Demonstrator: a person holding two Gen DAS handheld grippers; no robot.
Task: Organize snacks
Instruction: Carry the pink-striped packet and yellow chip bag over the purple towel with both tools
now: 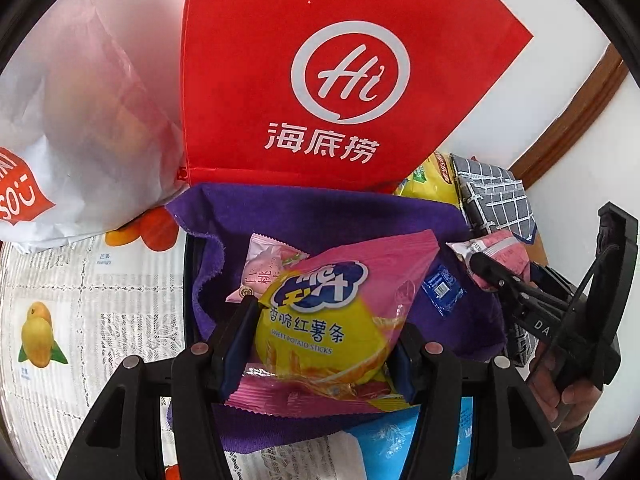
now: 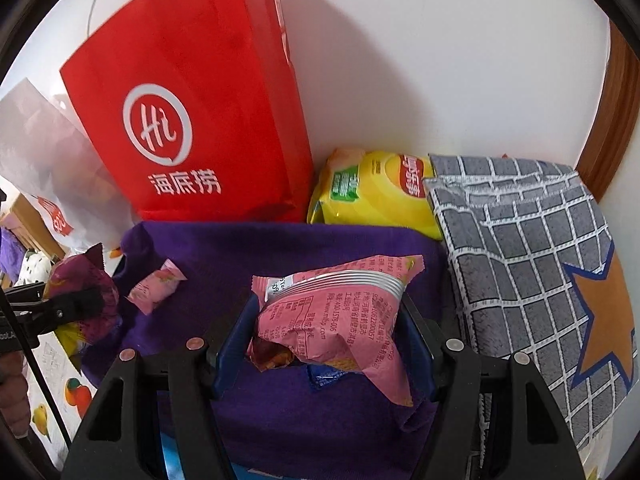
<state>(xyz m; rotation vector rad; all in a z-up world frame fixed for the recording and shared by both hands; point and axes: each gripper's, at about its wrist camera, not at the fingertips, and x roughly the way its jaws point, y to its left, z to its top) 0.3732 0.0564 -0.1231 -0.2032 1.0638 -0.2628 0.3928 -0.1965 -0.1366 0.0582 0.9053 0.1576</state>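
My left gripper (image 1: pixel 320 344) is shut on a pink and yellow bag of sweet potato sticks (image 1: pixel 336 312), held over a purple cloth-lined box (image 1: pixel 320 208). My right gripper (image 2: pixel 324 344) is shut on a pink snack packet (image 2: pixel 340 320) over the same purple cloth (image 2: pixel 280 248). In the left wrist view the right gripper (image 1: pixel 492 272) holds that pink packet (image 1: pixel 500 252) at the right. In the right wrist view the left gripper (image 2: pixel 80 304) holds its bag (image 2: pixel 84 292) at the left. A small pink wrapped sweet (image 2: pixel 156 286) lies on the cloth, also showing in the left wrist view (image 1: pixel 268 268). A small blue sachet (image 1: pixel 442 286) lies on the cloth.
A red Haidilao bag (image 1: pixel 320 80) stands against the wall behind the box, with a white plastic bag (image 1: pixel 80 120) to its left. A yellow Lay's chip bag (image 2: pixel 380 192) and a grey grid-pattern cloth bin (image 2: pixel 540 260) stand at the right. A fruit-print tablecloth (image 1: pixel 80 300) covers the table.
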